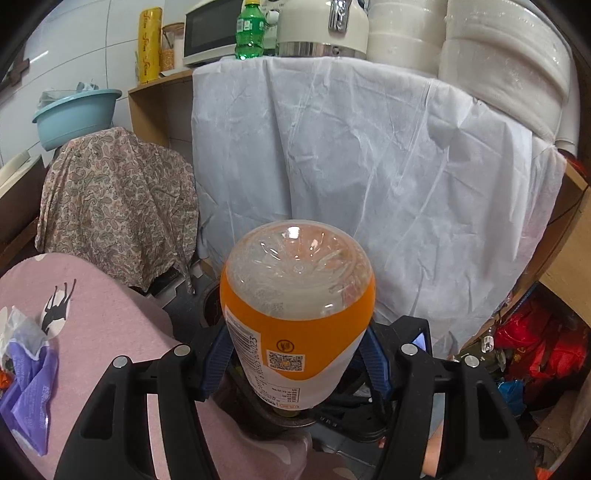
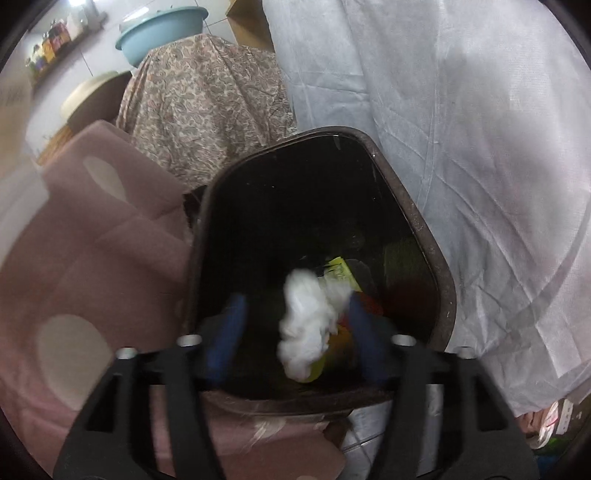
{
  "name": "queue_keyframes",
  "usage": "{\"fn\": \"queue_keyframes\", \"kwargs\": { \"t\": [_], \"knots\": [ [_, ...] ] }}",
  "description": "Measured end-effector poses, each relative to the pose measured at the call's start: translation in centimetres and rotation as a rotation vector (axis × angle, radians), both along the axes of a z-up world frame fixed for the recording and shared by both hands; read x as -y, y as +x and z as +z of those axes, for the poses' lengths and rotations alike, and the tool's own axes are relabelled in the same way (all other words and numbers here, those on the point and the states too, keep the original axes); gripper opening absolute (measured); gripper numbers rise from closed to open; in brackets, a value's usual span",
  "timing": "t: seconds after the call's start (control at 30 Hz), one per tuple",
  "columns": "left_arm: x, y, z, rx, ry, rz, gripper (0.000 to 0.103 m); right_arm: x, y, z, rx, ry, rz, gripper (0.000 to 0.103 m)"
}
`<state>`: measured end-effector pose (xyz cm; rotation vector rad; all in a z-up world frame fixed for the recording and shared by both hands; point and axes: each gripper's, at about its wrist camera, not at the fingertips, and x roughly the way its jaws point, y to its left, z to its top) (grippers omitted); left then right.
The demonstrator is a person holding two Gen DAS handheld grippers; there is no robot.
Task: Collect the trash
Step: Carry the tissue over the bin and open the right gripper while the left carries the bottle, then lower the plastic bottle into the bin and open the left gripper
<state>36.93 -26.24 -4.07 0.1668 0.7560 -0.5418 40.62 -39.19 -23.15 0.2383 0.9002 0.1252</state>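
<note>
My left gripper [image 1: 295, 360] is shut on an empty clear plastic bottle [image 1: 297, 302] with an orange and white label, its base pointing away from me. More trash, a purple wrapper [image 1: 31, 391] and crumpled white paper [image 1: 14, 328], lies on the pink cloth [image 1: 110, 314] at the left. My right gripper [image 2: 295, 332] is open above a dark trash bin [image 2: 432, 258]. A crumpled white tissue [image 2: 308, 325] is between its blue fingers, loose and blurred, over the bin's mouth. Yellow and red trash [image 2: 341, 271] lies inside the bin.
A white sheet [image 1: 369, 166] hangs over a table ahead, with a green bottle [image 1: 250, 31], a kettle [image 1: 325, 27] and paper rolls [image 1: 498, 55] on top. A paisley-covered object [image 1: 118, 206] carries a blue basin [image 1: 74, 114]. Red bags [image 1: 535, 347] lie right.
</note>
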Motion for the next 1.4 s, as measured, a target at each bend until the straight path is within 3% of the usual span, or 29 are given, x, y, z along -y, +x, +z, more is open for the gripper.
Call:
{"fn": "queue_keyframes", "kwargs": {
  "t": [0.3, 0.47, 0.97, 1.23, 1.4],
  "knots": [
    [3.5, 2.4, -2.7, -0.090, 0.031, 0.012, 0.061, 1.2, -3.4, 1.3, 0.086, -0.032, -0.019, 0.073],
    [5.5, 4.1, -5.3, -0.182, 0.057, 0.033, 0.061, 2.8, -6.4, 2.4, 0.135, -0.017, -0.059, 0.075],
    [9.1, 6.9, -12.9, -0.292, 0.244, 0.106, 0.062, 7.3, -13.1, 3.2, 0.191, -0.005, -0.177, 0.081],
    [8.8, 8.1, -15.2, -0.393, 0.237, 0.147, 0.062, 7.8, -15.0, 3.3, 0.202, 0.014, -0.199, 0.082],
    [9.2, 7.4, -14.4, -0.367, 0.247, 0.150, 0.082, 8.1, -16.1, 4.0, 0.207, 0.042, -0.209, 0.082]
  ]
}}
